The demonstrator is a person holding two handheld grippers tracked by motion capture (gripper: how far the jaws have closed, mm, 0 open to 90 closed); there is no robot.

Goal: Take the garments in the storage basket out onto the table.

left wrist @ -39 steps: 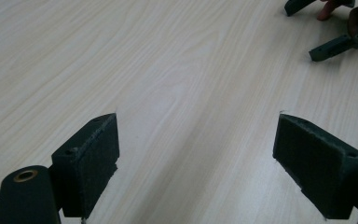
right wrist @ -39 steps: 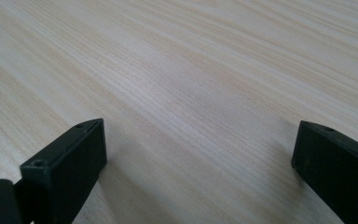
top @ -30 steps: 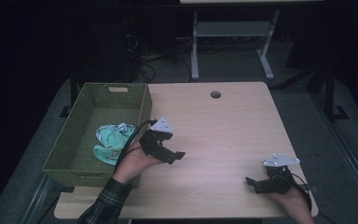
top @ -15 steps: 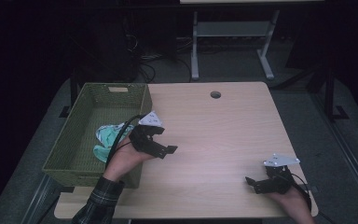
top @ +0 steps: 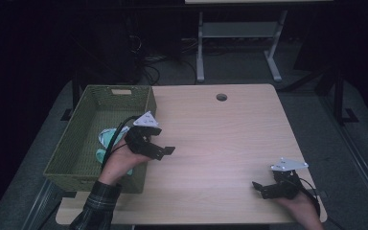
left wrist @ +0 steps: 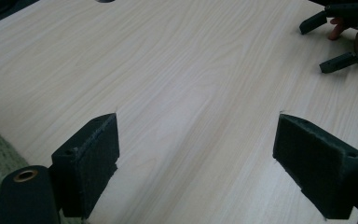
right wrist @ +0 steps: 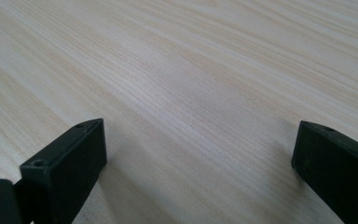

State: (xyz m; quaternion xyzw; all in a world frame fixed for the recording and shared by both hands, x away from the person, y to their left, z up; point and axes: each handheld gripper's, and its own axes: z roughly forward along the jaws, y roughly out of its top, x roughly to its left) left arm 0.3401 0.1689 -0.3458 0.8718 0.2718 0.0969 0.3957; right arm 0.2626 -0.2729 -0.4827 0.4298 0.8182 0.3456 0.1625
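We hold the left gripper (top: pixel 160 149) just above the surface (top: pixel 220 139) beside the green basket (top: pixel 86 143), forearm coming up from the near edge, its wide, empty jaws pointing right across the wood. Our right gripper (top: pixel 263 188) rests low at the near right corner, jaws wide and empty, pointing left. A pale teal cloth (top: pixel 106 139) lies crumpled in the basket, long axis unclear.
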